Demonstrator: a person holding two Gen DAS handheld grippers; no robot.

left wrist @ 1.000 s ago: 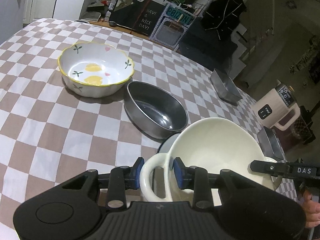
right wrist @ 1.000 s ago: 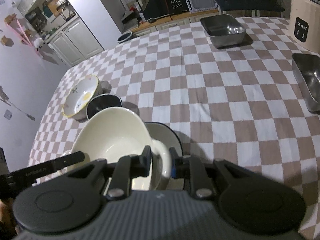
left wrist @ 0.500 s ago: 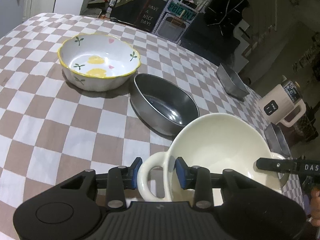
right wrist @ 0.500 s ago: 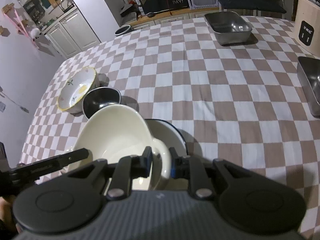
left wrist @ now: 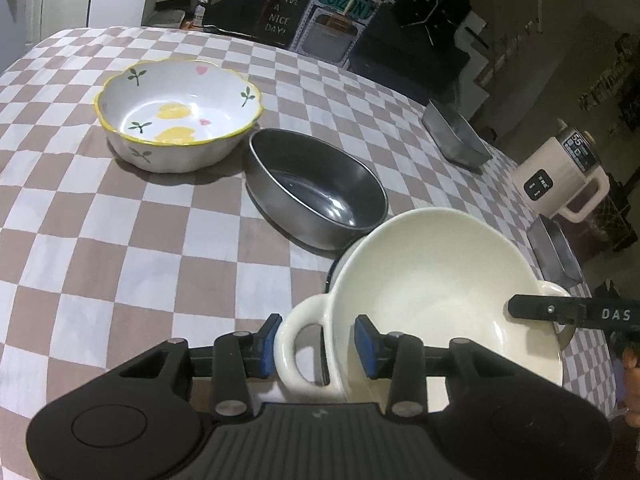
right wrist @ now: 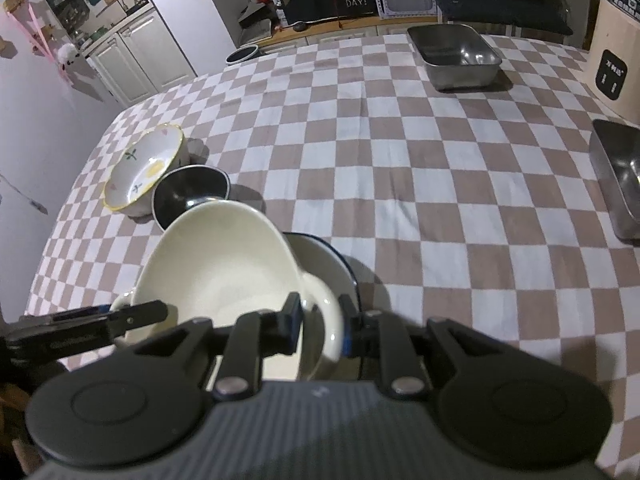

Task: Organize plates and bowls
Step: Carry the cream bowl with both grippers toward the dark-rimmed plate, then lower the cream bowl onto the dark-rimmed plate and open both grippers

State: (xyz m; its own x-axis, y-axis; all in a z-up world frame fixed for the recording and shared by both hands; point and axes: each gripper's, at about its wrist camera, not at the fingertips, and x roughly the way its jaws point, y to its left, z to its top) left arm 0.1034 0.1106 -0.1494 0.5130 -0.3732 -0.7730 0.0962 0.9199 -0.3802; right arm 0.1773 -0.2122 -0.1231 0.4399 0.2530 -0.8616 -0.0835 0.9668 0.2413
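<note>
Count on the checked cloth: 3 bowls — 1 cream two-handled bowl (left wrist: 432,280) between the tools, 1 dark metal bowl (left wrist: 316,188) just beyond it, 1 floral bowl (left wrist: 176,116) farther left. 1 blue-rimmed plate (right wrist: 332,260) beneath the cream bowl. 2 steel trays (right wrist: 456,54) (right wrist: 618,176), beyond and right. 1 beige appliance (left wrist: 560,176).

plate (right wrist: 344,264) mostly hidden under cream bowl (right wrist: 224,264), tray (right wrist: 616,176) cropped

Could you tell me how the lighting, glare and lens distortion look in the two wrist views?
Left wrist view: dim, dark room behind; small glare inside the grey metal bowl; the checked tablecloth bows at the edges from the fisheye. Right wrist view: brighter; the cream bowl is nearly washed out; glare on the steel tray; the near hand-held gripper body is soft.
</note>
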